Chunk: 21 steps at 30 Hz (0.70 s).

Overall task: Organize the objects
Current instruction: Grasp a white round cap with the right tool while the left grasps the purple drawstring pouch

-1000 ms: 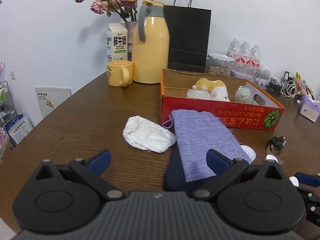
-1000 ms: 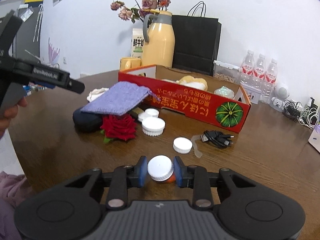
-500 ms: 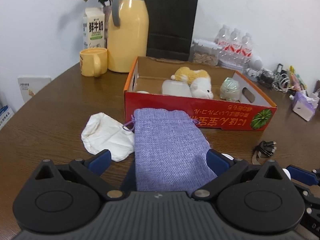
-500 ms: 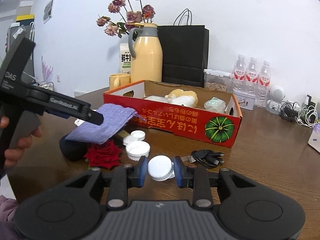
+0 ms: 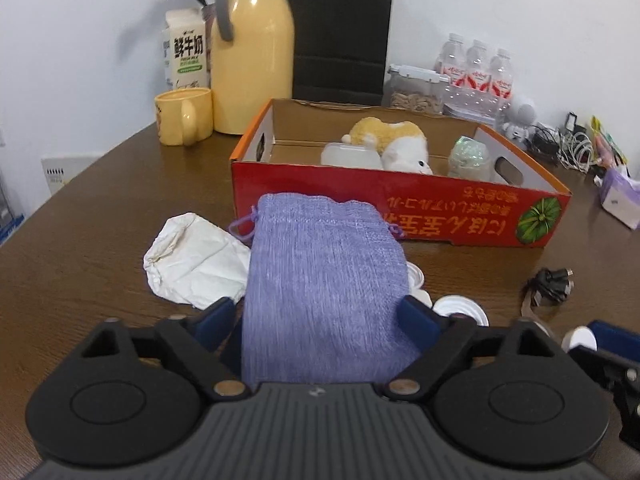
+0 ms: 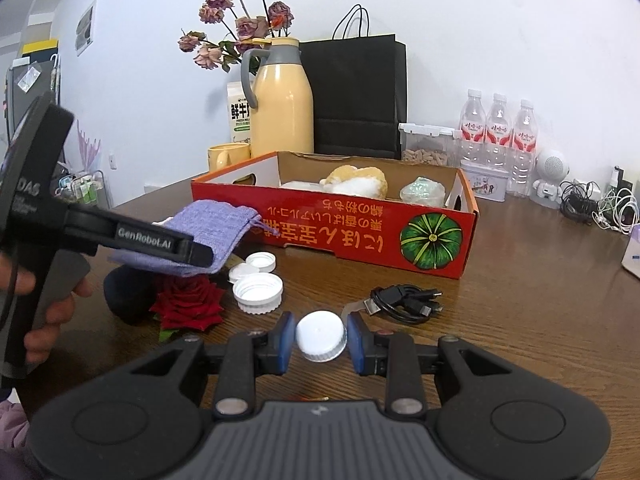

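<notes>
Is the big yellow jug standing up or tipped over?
Standing up. The yellow jug sits straight on the table, grey lid on top.

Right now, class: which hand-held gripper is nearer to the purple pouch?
Left. The left hand-held gripper straddles the purple pouch; the right hand-held gripper, holding a white cap, sits apart.

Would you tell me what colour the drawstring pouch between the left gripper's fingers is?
Lavender purple; the drawstring pouch shows best in the left wrist view.
</notes>
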Each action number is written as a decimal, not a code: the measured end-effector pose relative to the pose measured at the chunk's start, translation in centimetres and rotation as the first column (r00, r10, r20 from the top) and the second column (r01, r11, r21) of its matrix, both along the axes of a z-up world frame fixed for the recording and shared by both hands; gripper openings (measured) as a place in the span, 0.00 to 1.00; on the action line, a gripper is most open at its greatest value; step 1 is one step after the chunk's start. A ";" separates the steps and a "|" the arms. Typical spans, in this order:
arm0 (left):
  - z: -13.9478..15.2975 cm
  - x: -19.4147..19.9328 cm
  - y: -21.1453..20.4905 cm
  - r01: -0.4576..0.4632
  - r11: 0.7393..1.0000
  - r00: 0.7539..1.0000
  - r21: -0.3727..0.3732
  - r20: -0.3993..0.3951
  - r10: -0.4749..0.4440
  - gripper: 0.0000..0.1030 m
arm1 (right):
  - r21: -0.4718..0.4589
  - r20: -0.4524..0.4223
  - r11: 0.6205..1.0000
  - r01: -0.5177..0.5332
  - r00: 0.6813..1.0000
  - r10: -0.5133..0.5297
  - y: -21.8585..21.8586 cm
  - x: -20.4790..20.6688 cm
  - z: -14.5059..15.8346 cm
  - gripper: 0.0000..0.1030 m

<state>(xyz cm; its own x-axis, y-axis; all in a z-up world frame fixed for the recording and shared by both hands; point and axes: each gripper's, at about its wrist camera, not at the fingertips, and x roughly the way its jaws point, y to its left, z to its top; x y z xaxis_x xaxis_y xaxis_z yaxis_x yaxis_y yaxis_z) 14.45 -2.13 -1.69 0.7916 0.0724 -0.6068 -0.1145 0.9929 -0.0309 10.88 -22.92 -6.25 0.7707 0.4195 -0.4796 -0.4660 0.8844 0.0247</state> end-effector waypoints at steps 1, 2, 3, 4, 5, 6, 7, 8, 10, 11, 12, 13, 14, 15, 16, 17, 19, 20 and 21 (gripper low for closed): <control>0.0 -0.2 -0.2 -0.003 1.000 1.000 0.014 0.011 0.003 0.80 | 0.001 0.000 1.000 0.000 1.000 0.000 0.0 0.0 0.0 0.26; 0.0 -0.4 -0.2 -0.005 1.000 1.000 0.019 0.019 0.004 0.77 | 0.002 -0.001 1.000 0.000 1.000 0.000 0.0 0.1 0.0 0.27; 0.0 -0.5 -0.2 -0.009 1.000 1.000 0.021 0.026 0.008 0.75 | 0.002 -0.001 1.000 0.000 1.000 0.000 0.0 0.1 0.0 0.27; 0.0 -0.6 -0.1 -0.014 1.000 0.999 0.022 0.029 0.013 0.72 | 0.000 -0.001 1.000 0.001 1.000 -0.001 0.0 0.1 0.0 0.27; 0.1 -0.7 0.0 -0.010 1.000 0.999 0.017 0.032 0.009 0.71 | -0.001 -0.002 1.000 0.002 1.000 -0.002 0.0 0.1 0.0 0.27; 0.1 -0.9 0.1 -0.008 1.000 0.999 0.016 0.036 0.007 0.71 | -0.002 -0.002 1.000 0.004 1.000 -0.004 0.0 0.1 -0.1 0.27; 0.1 -1.0 0.1 -0.007 1.000 0.999 0.016 0.039 0.006 0.70 | -0.005 -0.001 1.000 0.004 1.000 -0.004 0.1 0.1 -0.1 0.27; 0.2 -1.1 0.1 -0.006 1.000 0.999 0.017 0.043 0.005 0.68 | -0.006 -0.001 1.000 0.004 1.000 -0.004 0.1 0.1 -0.1 0.26; 0.4 -1.4 0.1 -0.003 1.000 0.999 0.019 0.053 0.002 0.66 | -0.009 -0.001 1.000 0.005 1.000 -0.005 0.1 0.1 -0.1 0.27; 0.4 -1.6 0.1 0.001 1.000 0.998 0.021 0.058 -0.002 0.63 | -0.011 -0.002 1.000 0.005 1.000 -0.005 0.1 0.0 -0.1 0.27; 0.5 -1.7 0.2 0.004 1.000 0.998 0.021 0.062 -0.005 0.63 | -0.015 -0.003 1.000 0.006 1.000 -0.006 0.2 0.1 0.0 0.27; 0.6 -1.8 0.2 0.007 1.000 0.998 0.020 0.065 -0.008 0.60 | -0.018 -0.003 1.000 0.006 1.000 -0.006 0.2 0.1 0.0 0.27; 0.6 -1.8 0.2 0.011 1.000 0.998 0.019 0.067 -0.012 0.58 | -0.020 -0.004 1.000 0.007 1.000 -0.007 0.3 0.1 0.0 0.26; 0.7 -1.9 0.3 0.014 1.000 0.997 0.018 0.070 -0.016 0.56 | -0.022 -0.003 1.000 0.007 1.000 -0.007 0.4 0.1 0.0 0.27; 0.8 -2.0 0.3 0.018 1.000 0.997 0.017 0.073 -0.019 0.52 | -0.024 -0.002 1.000 0.007 1.000 -0.007 0.4 0.0 0.1 0.27; 0.9 -2.1 0.3 0.022 1.000 0.997 0.017 0.079 -0.024 0.47 | -0.026 0.000 1.000 0.008 1.000 -0.008 0.5 -0.1 0.1 0.27; 1.0 -2.3 0.2 0.042 0.999 0.996 0.014 0.082 -0.043 0.36 | -0.028 0.001 1.000 0.009 1.000 -0.009 0.6 -0.2 0.2 0.27; 1.1 -2.4 0.2 0.049 0.999 0.995 0.014 0.083 -0.051 0.31 | -0.029 0.001 1.000 0.009 1.000 -0.009 0.6 -0.2 0.2 0.27; 1.2 -2.5 0.1 0.056 0.998 0.995 0.016 0.087 -0.057 0.28 | -0.029 0.002 1.000 0.009 1.000 -0.009 0.6 -0.2 0.3 0.27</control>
<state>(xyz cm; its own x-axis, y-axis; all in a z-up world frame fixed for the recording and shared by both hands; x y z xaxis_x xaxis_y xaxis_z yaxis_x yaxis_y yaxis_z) 11.98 -2.02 -0.51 0.8445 0.0341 -0.5344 -0.0557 0.9981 -0.0244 10.68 -22.28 -5.97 0.7752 0.3986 -0.4902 -0.4582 0.8888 -0.0019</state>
